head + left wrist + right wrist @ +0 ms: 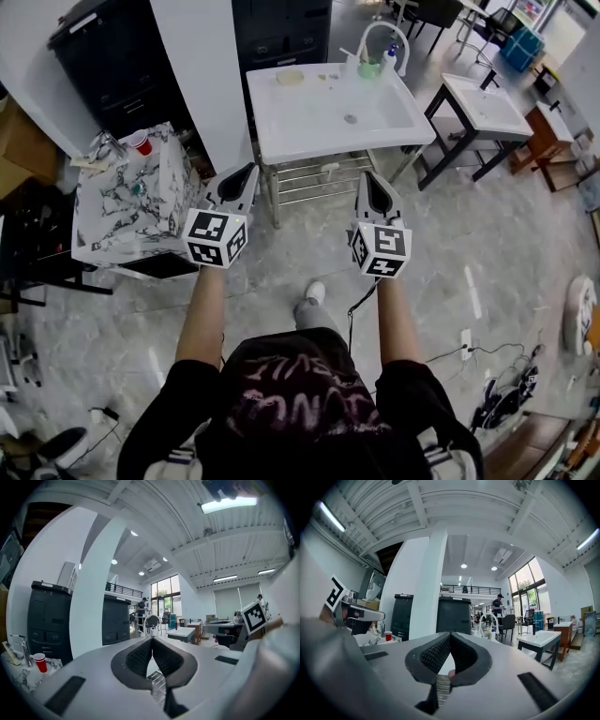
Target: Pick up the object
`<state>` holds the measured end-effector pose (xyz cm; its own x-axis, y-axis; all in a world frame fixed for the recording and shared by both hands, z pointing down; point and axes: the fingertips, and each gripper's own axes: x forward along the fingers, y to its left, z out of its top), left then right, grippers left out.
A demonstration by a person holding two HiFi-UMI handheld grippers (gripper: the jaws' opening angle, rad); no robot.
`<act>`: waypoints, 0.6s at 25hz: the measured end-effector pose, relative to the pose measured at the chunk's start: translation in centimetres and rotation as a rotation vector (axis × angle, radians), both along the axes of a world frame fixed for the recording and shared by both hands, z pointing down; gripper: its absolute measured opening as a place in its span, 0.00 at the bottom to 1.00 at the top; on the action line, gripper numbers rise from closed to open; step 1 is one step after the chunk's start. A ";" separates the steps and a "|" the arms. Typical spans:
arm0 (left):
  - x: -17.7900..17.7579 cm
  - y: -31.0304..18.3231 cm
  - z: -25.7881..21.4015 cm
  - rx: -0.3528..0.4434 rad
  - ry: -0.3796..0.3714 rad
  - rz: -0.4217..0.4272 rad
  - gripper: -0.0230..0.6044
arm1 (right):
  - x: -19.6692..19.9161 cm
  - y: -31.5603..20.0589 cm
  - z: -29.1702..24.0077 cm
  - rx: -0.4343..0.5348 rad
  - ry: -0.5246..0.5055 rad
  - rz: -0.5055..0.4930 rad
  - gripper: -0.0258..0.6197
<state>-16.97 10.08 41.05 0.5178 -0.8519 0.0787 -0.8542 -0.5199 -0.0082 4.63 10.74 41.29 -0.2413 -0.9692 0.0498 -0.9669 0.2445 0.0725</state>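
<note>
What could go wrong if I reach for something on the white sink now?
Both the left gripper and right gripper are shut and empty; reaching like this would likely push an item, not grasp it.
The green cup sits close by the faucet at the sink's back rim, so a knock seems possible.
A cable hangs below the right gripper and might snag.

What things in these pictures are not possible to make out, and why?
- Pale item on the white sink, head view: too small to identify.
- Clutter beside the red cup on the marble table, head view: too small.
- That sink's basin, both gripper views: hidden behind the shut left gripper and right gripper.
- Which object is meant: not shown.
</note>
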 end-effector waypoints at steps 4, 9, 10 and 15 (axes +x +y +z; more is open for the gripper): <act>1.8 -4.4 1.0 -0.022 -0.015 -0.010 0.06 | 1.7 -5.2 0.9 -0.014 -0.002 -0.018 0.06; 3.8 -10.3 -0.1 -0.023 -0.014 -0.049 0.06 | 3.6 -11.7 0.1 -0.016 -0.012 -0.053 0.06; 4.3 -11.3 -0.4 -0.022 -0.014 -0.056 0.06 | 4.0 -12.9 -0.1 -0.018 -0.016 -0.059 0.06; 6.8 -14.9 -0.6 -0.039 -0.019 -0.087 0.06 | 6.3 -17.3 -0.4 -0.027 -0.016 -0.086 0.06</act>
